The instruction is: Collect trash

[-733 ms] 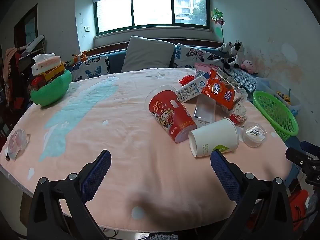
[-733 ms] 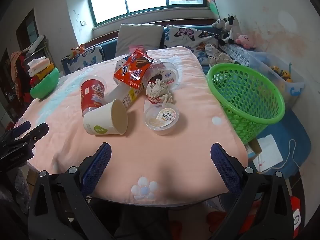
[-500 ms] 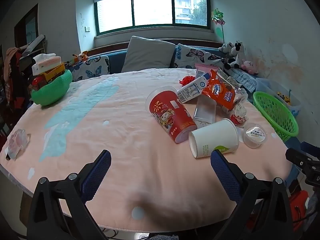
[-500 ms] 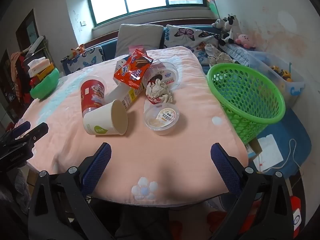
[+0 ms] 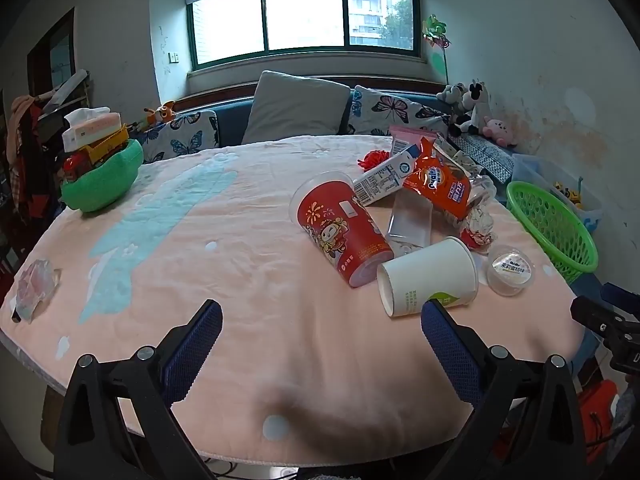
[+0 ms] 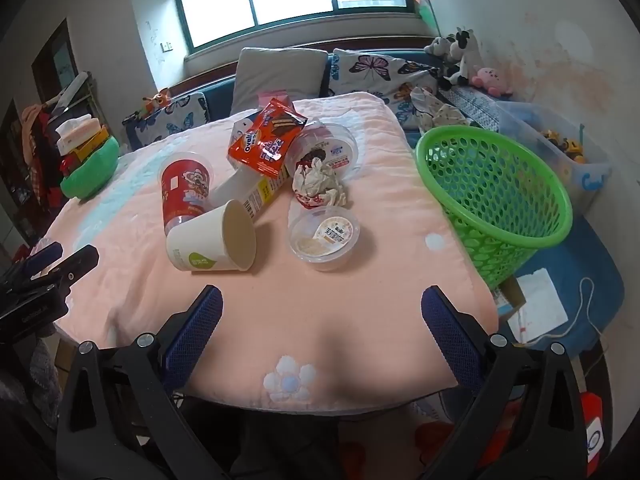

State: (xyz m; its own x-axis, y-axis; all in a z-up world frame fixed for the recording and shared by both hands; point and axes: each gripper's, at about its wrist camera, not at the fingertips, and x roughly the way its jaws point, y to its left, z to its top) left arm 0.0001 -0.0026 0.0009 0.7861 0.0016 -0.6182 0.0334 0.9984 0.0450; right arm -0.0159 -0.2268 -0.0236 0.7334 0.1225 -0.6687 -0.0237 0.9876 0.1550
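We are holding the left gripper (image 5: 320, 334) and the right gripper (image 6: 320, 320) wide open and empty above the near edge of the pink table (image 6: 352, 312). The trash is lying ahead: a white paper cup (image 6: 212, 242) on its side touching a red cup (image 6: 185, 194), a pudding cup (image 6: 324, 238) nearby. The green basket (image 6: 496, 196) is standing just beside the table's right edge.

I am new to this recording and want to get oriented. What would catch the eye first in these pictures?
First, the heap of trash in the middle of the pink blanket-covered table: a tipped red printed plastic cup, a white paper cup on its side, and an orange snack packet on top. Next, the empty bright green perforated plastic basket at the table's right edge.
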